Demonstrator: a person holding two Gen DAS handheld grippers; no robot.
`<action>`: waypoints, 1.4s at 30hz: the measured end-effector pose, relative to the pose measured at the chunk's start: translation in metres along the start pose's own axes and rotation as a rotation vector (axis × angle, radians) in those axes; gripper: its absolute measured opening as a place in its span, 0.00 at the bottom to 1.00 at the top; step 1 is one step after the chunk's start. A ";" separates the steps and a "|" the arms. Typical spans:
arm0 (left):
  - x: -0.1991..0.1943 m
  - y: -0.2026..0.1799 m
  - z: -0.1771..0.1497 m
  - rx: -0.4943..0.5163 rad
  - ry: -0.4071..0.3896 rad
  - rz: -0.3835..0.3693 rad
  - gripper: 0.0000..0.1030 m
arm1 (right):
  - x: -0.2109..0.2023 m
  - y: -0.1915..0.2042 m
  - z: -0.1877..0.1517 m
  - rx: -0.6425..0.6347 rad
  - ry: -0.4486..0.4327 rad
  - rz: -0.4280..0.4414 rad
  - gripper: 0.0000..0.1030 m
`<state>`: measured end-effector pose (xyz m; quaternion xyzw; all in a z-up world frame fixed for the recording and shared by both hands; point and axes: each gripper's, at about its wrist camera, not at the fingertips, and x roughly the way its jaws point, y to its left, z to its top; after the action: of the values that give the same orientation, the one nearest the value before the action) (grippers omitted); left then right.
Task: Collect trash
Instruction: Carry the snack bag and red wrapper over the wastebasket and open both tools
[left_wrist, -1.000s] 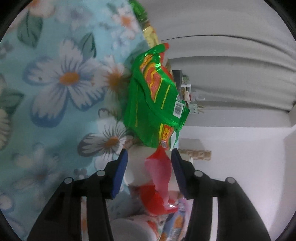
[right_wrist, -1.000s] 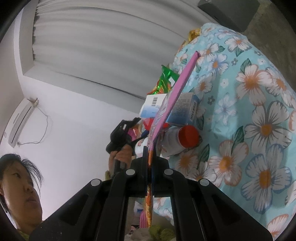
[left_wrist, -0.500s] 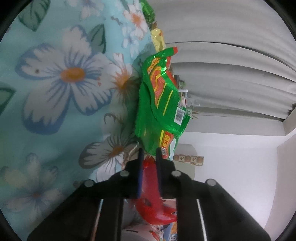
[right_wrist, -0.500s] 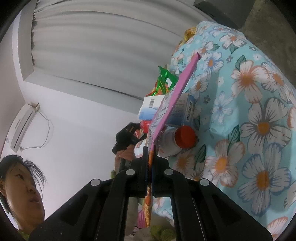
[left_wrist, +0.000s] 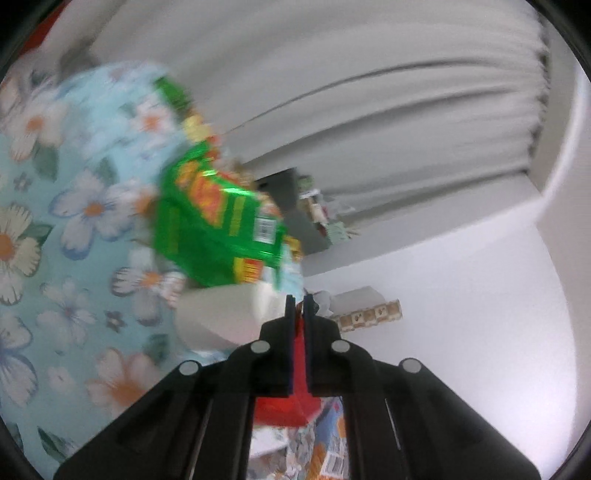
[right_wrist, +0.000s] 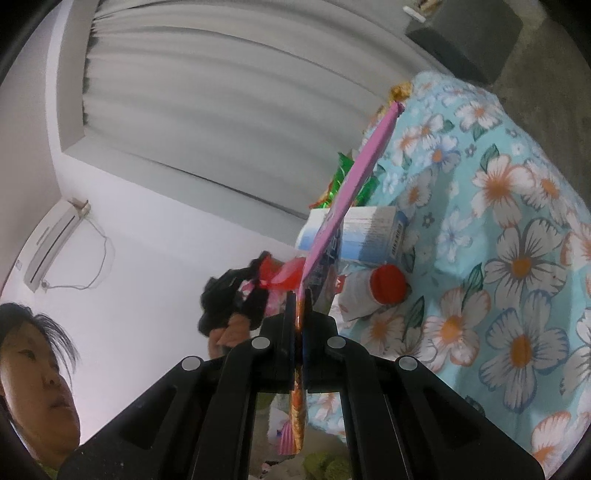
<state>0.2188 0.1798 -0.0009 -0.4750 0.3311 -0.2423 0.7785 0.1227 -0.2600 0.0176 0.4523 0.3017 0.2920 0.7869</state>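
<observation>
The left hand-held gripper (left_wrist: 299, 306), wide a second ago, is now pinching the red wrapper (left_wrist: 284, 404) and lifting away, while the right hand-held gripper (right_wrist: 300, 301) is still clamping the pink packet (right_wrist: 354, 184).

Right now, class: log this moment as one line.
task: collect trash | left gripper: shut on red wrapper | right gripper: shut on pink packet | green bag: on floral cloth

R gripper (right_wrist: 300, 301) clamps pink wrapper (right_wrist: 364, 162) edge-on, above floral cloth (right_wrist: 517, 258).
</observation>
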 end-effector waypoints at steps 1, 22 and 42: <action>-0.002 -0.016 -0.005 0.046 0.000 -0.019 0.03 | -0.004 0.003 0.000 -0.006 -0.009 0.000 0.01; 0.137 -0.229 -0.186 0.612 0.395 -0.181 0.03 | -0.156 0.006 0.006 -0.108 -0.272 -0.457 0.01; 0.397 -0.216 -0.436 0.736 0.868 0.068 0.03 | -0.262 -0.175 0.014 0.227 -0.382 -0.817 0.05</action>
<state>0.1441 -0.4403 -0.0638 -0.0183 0.5294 -0.4895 0.6927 -0.0043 -0.5328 -0.0767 0.4251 0.3350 -0.1651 0.8245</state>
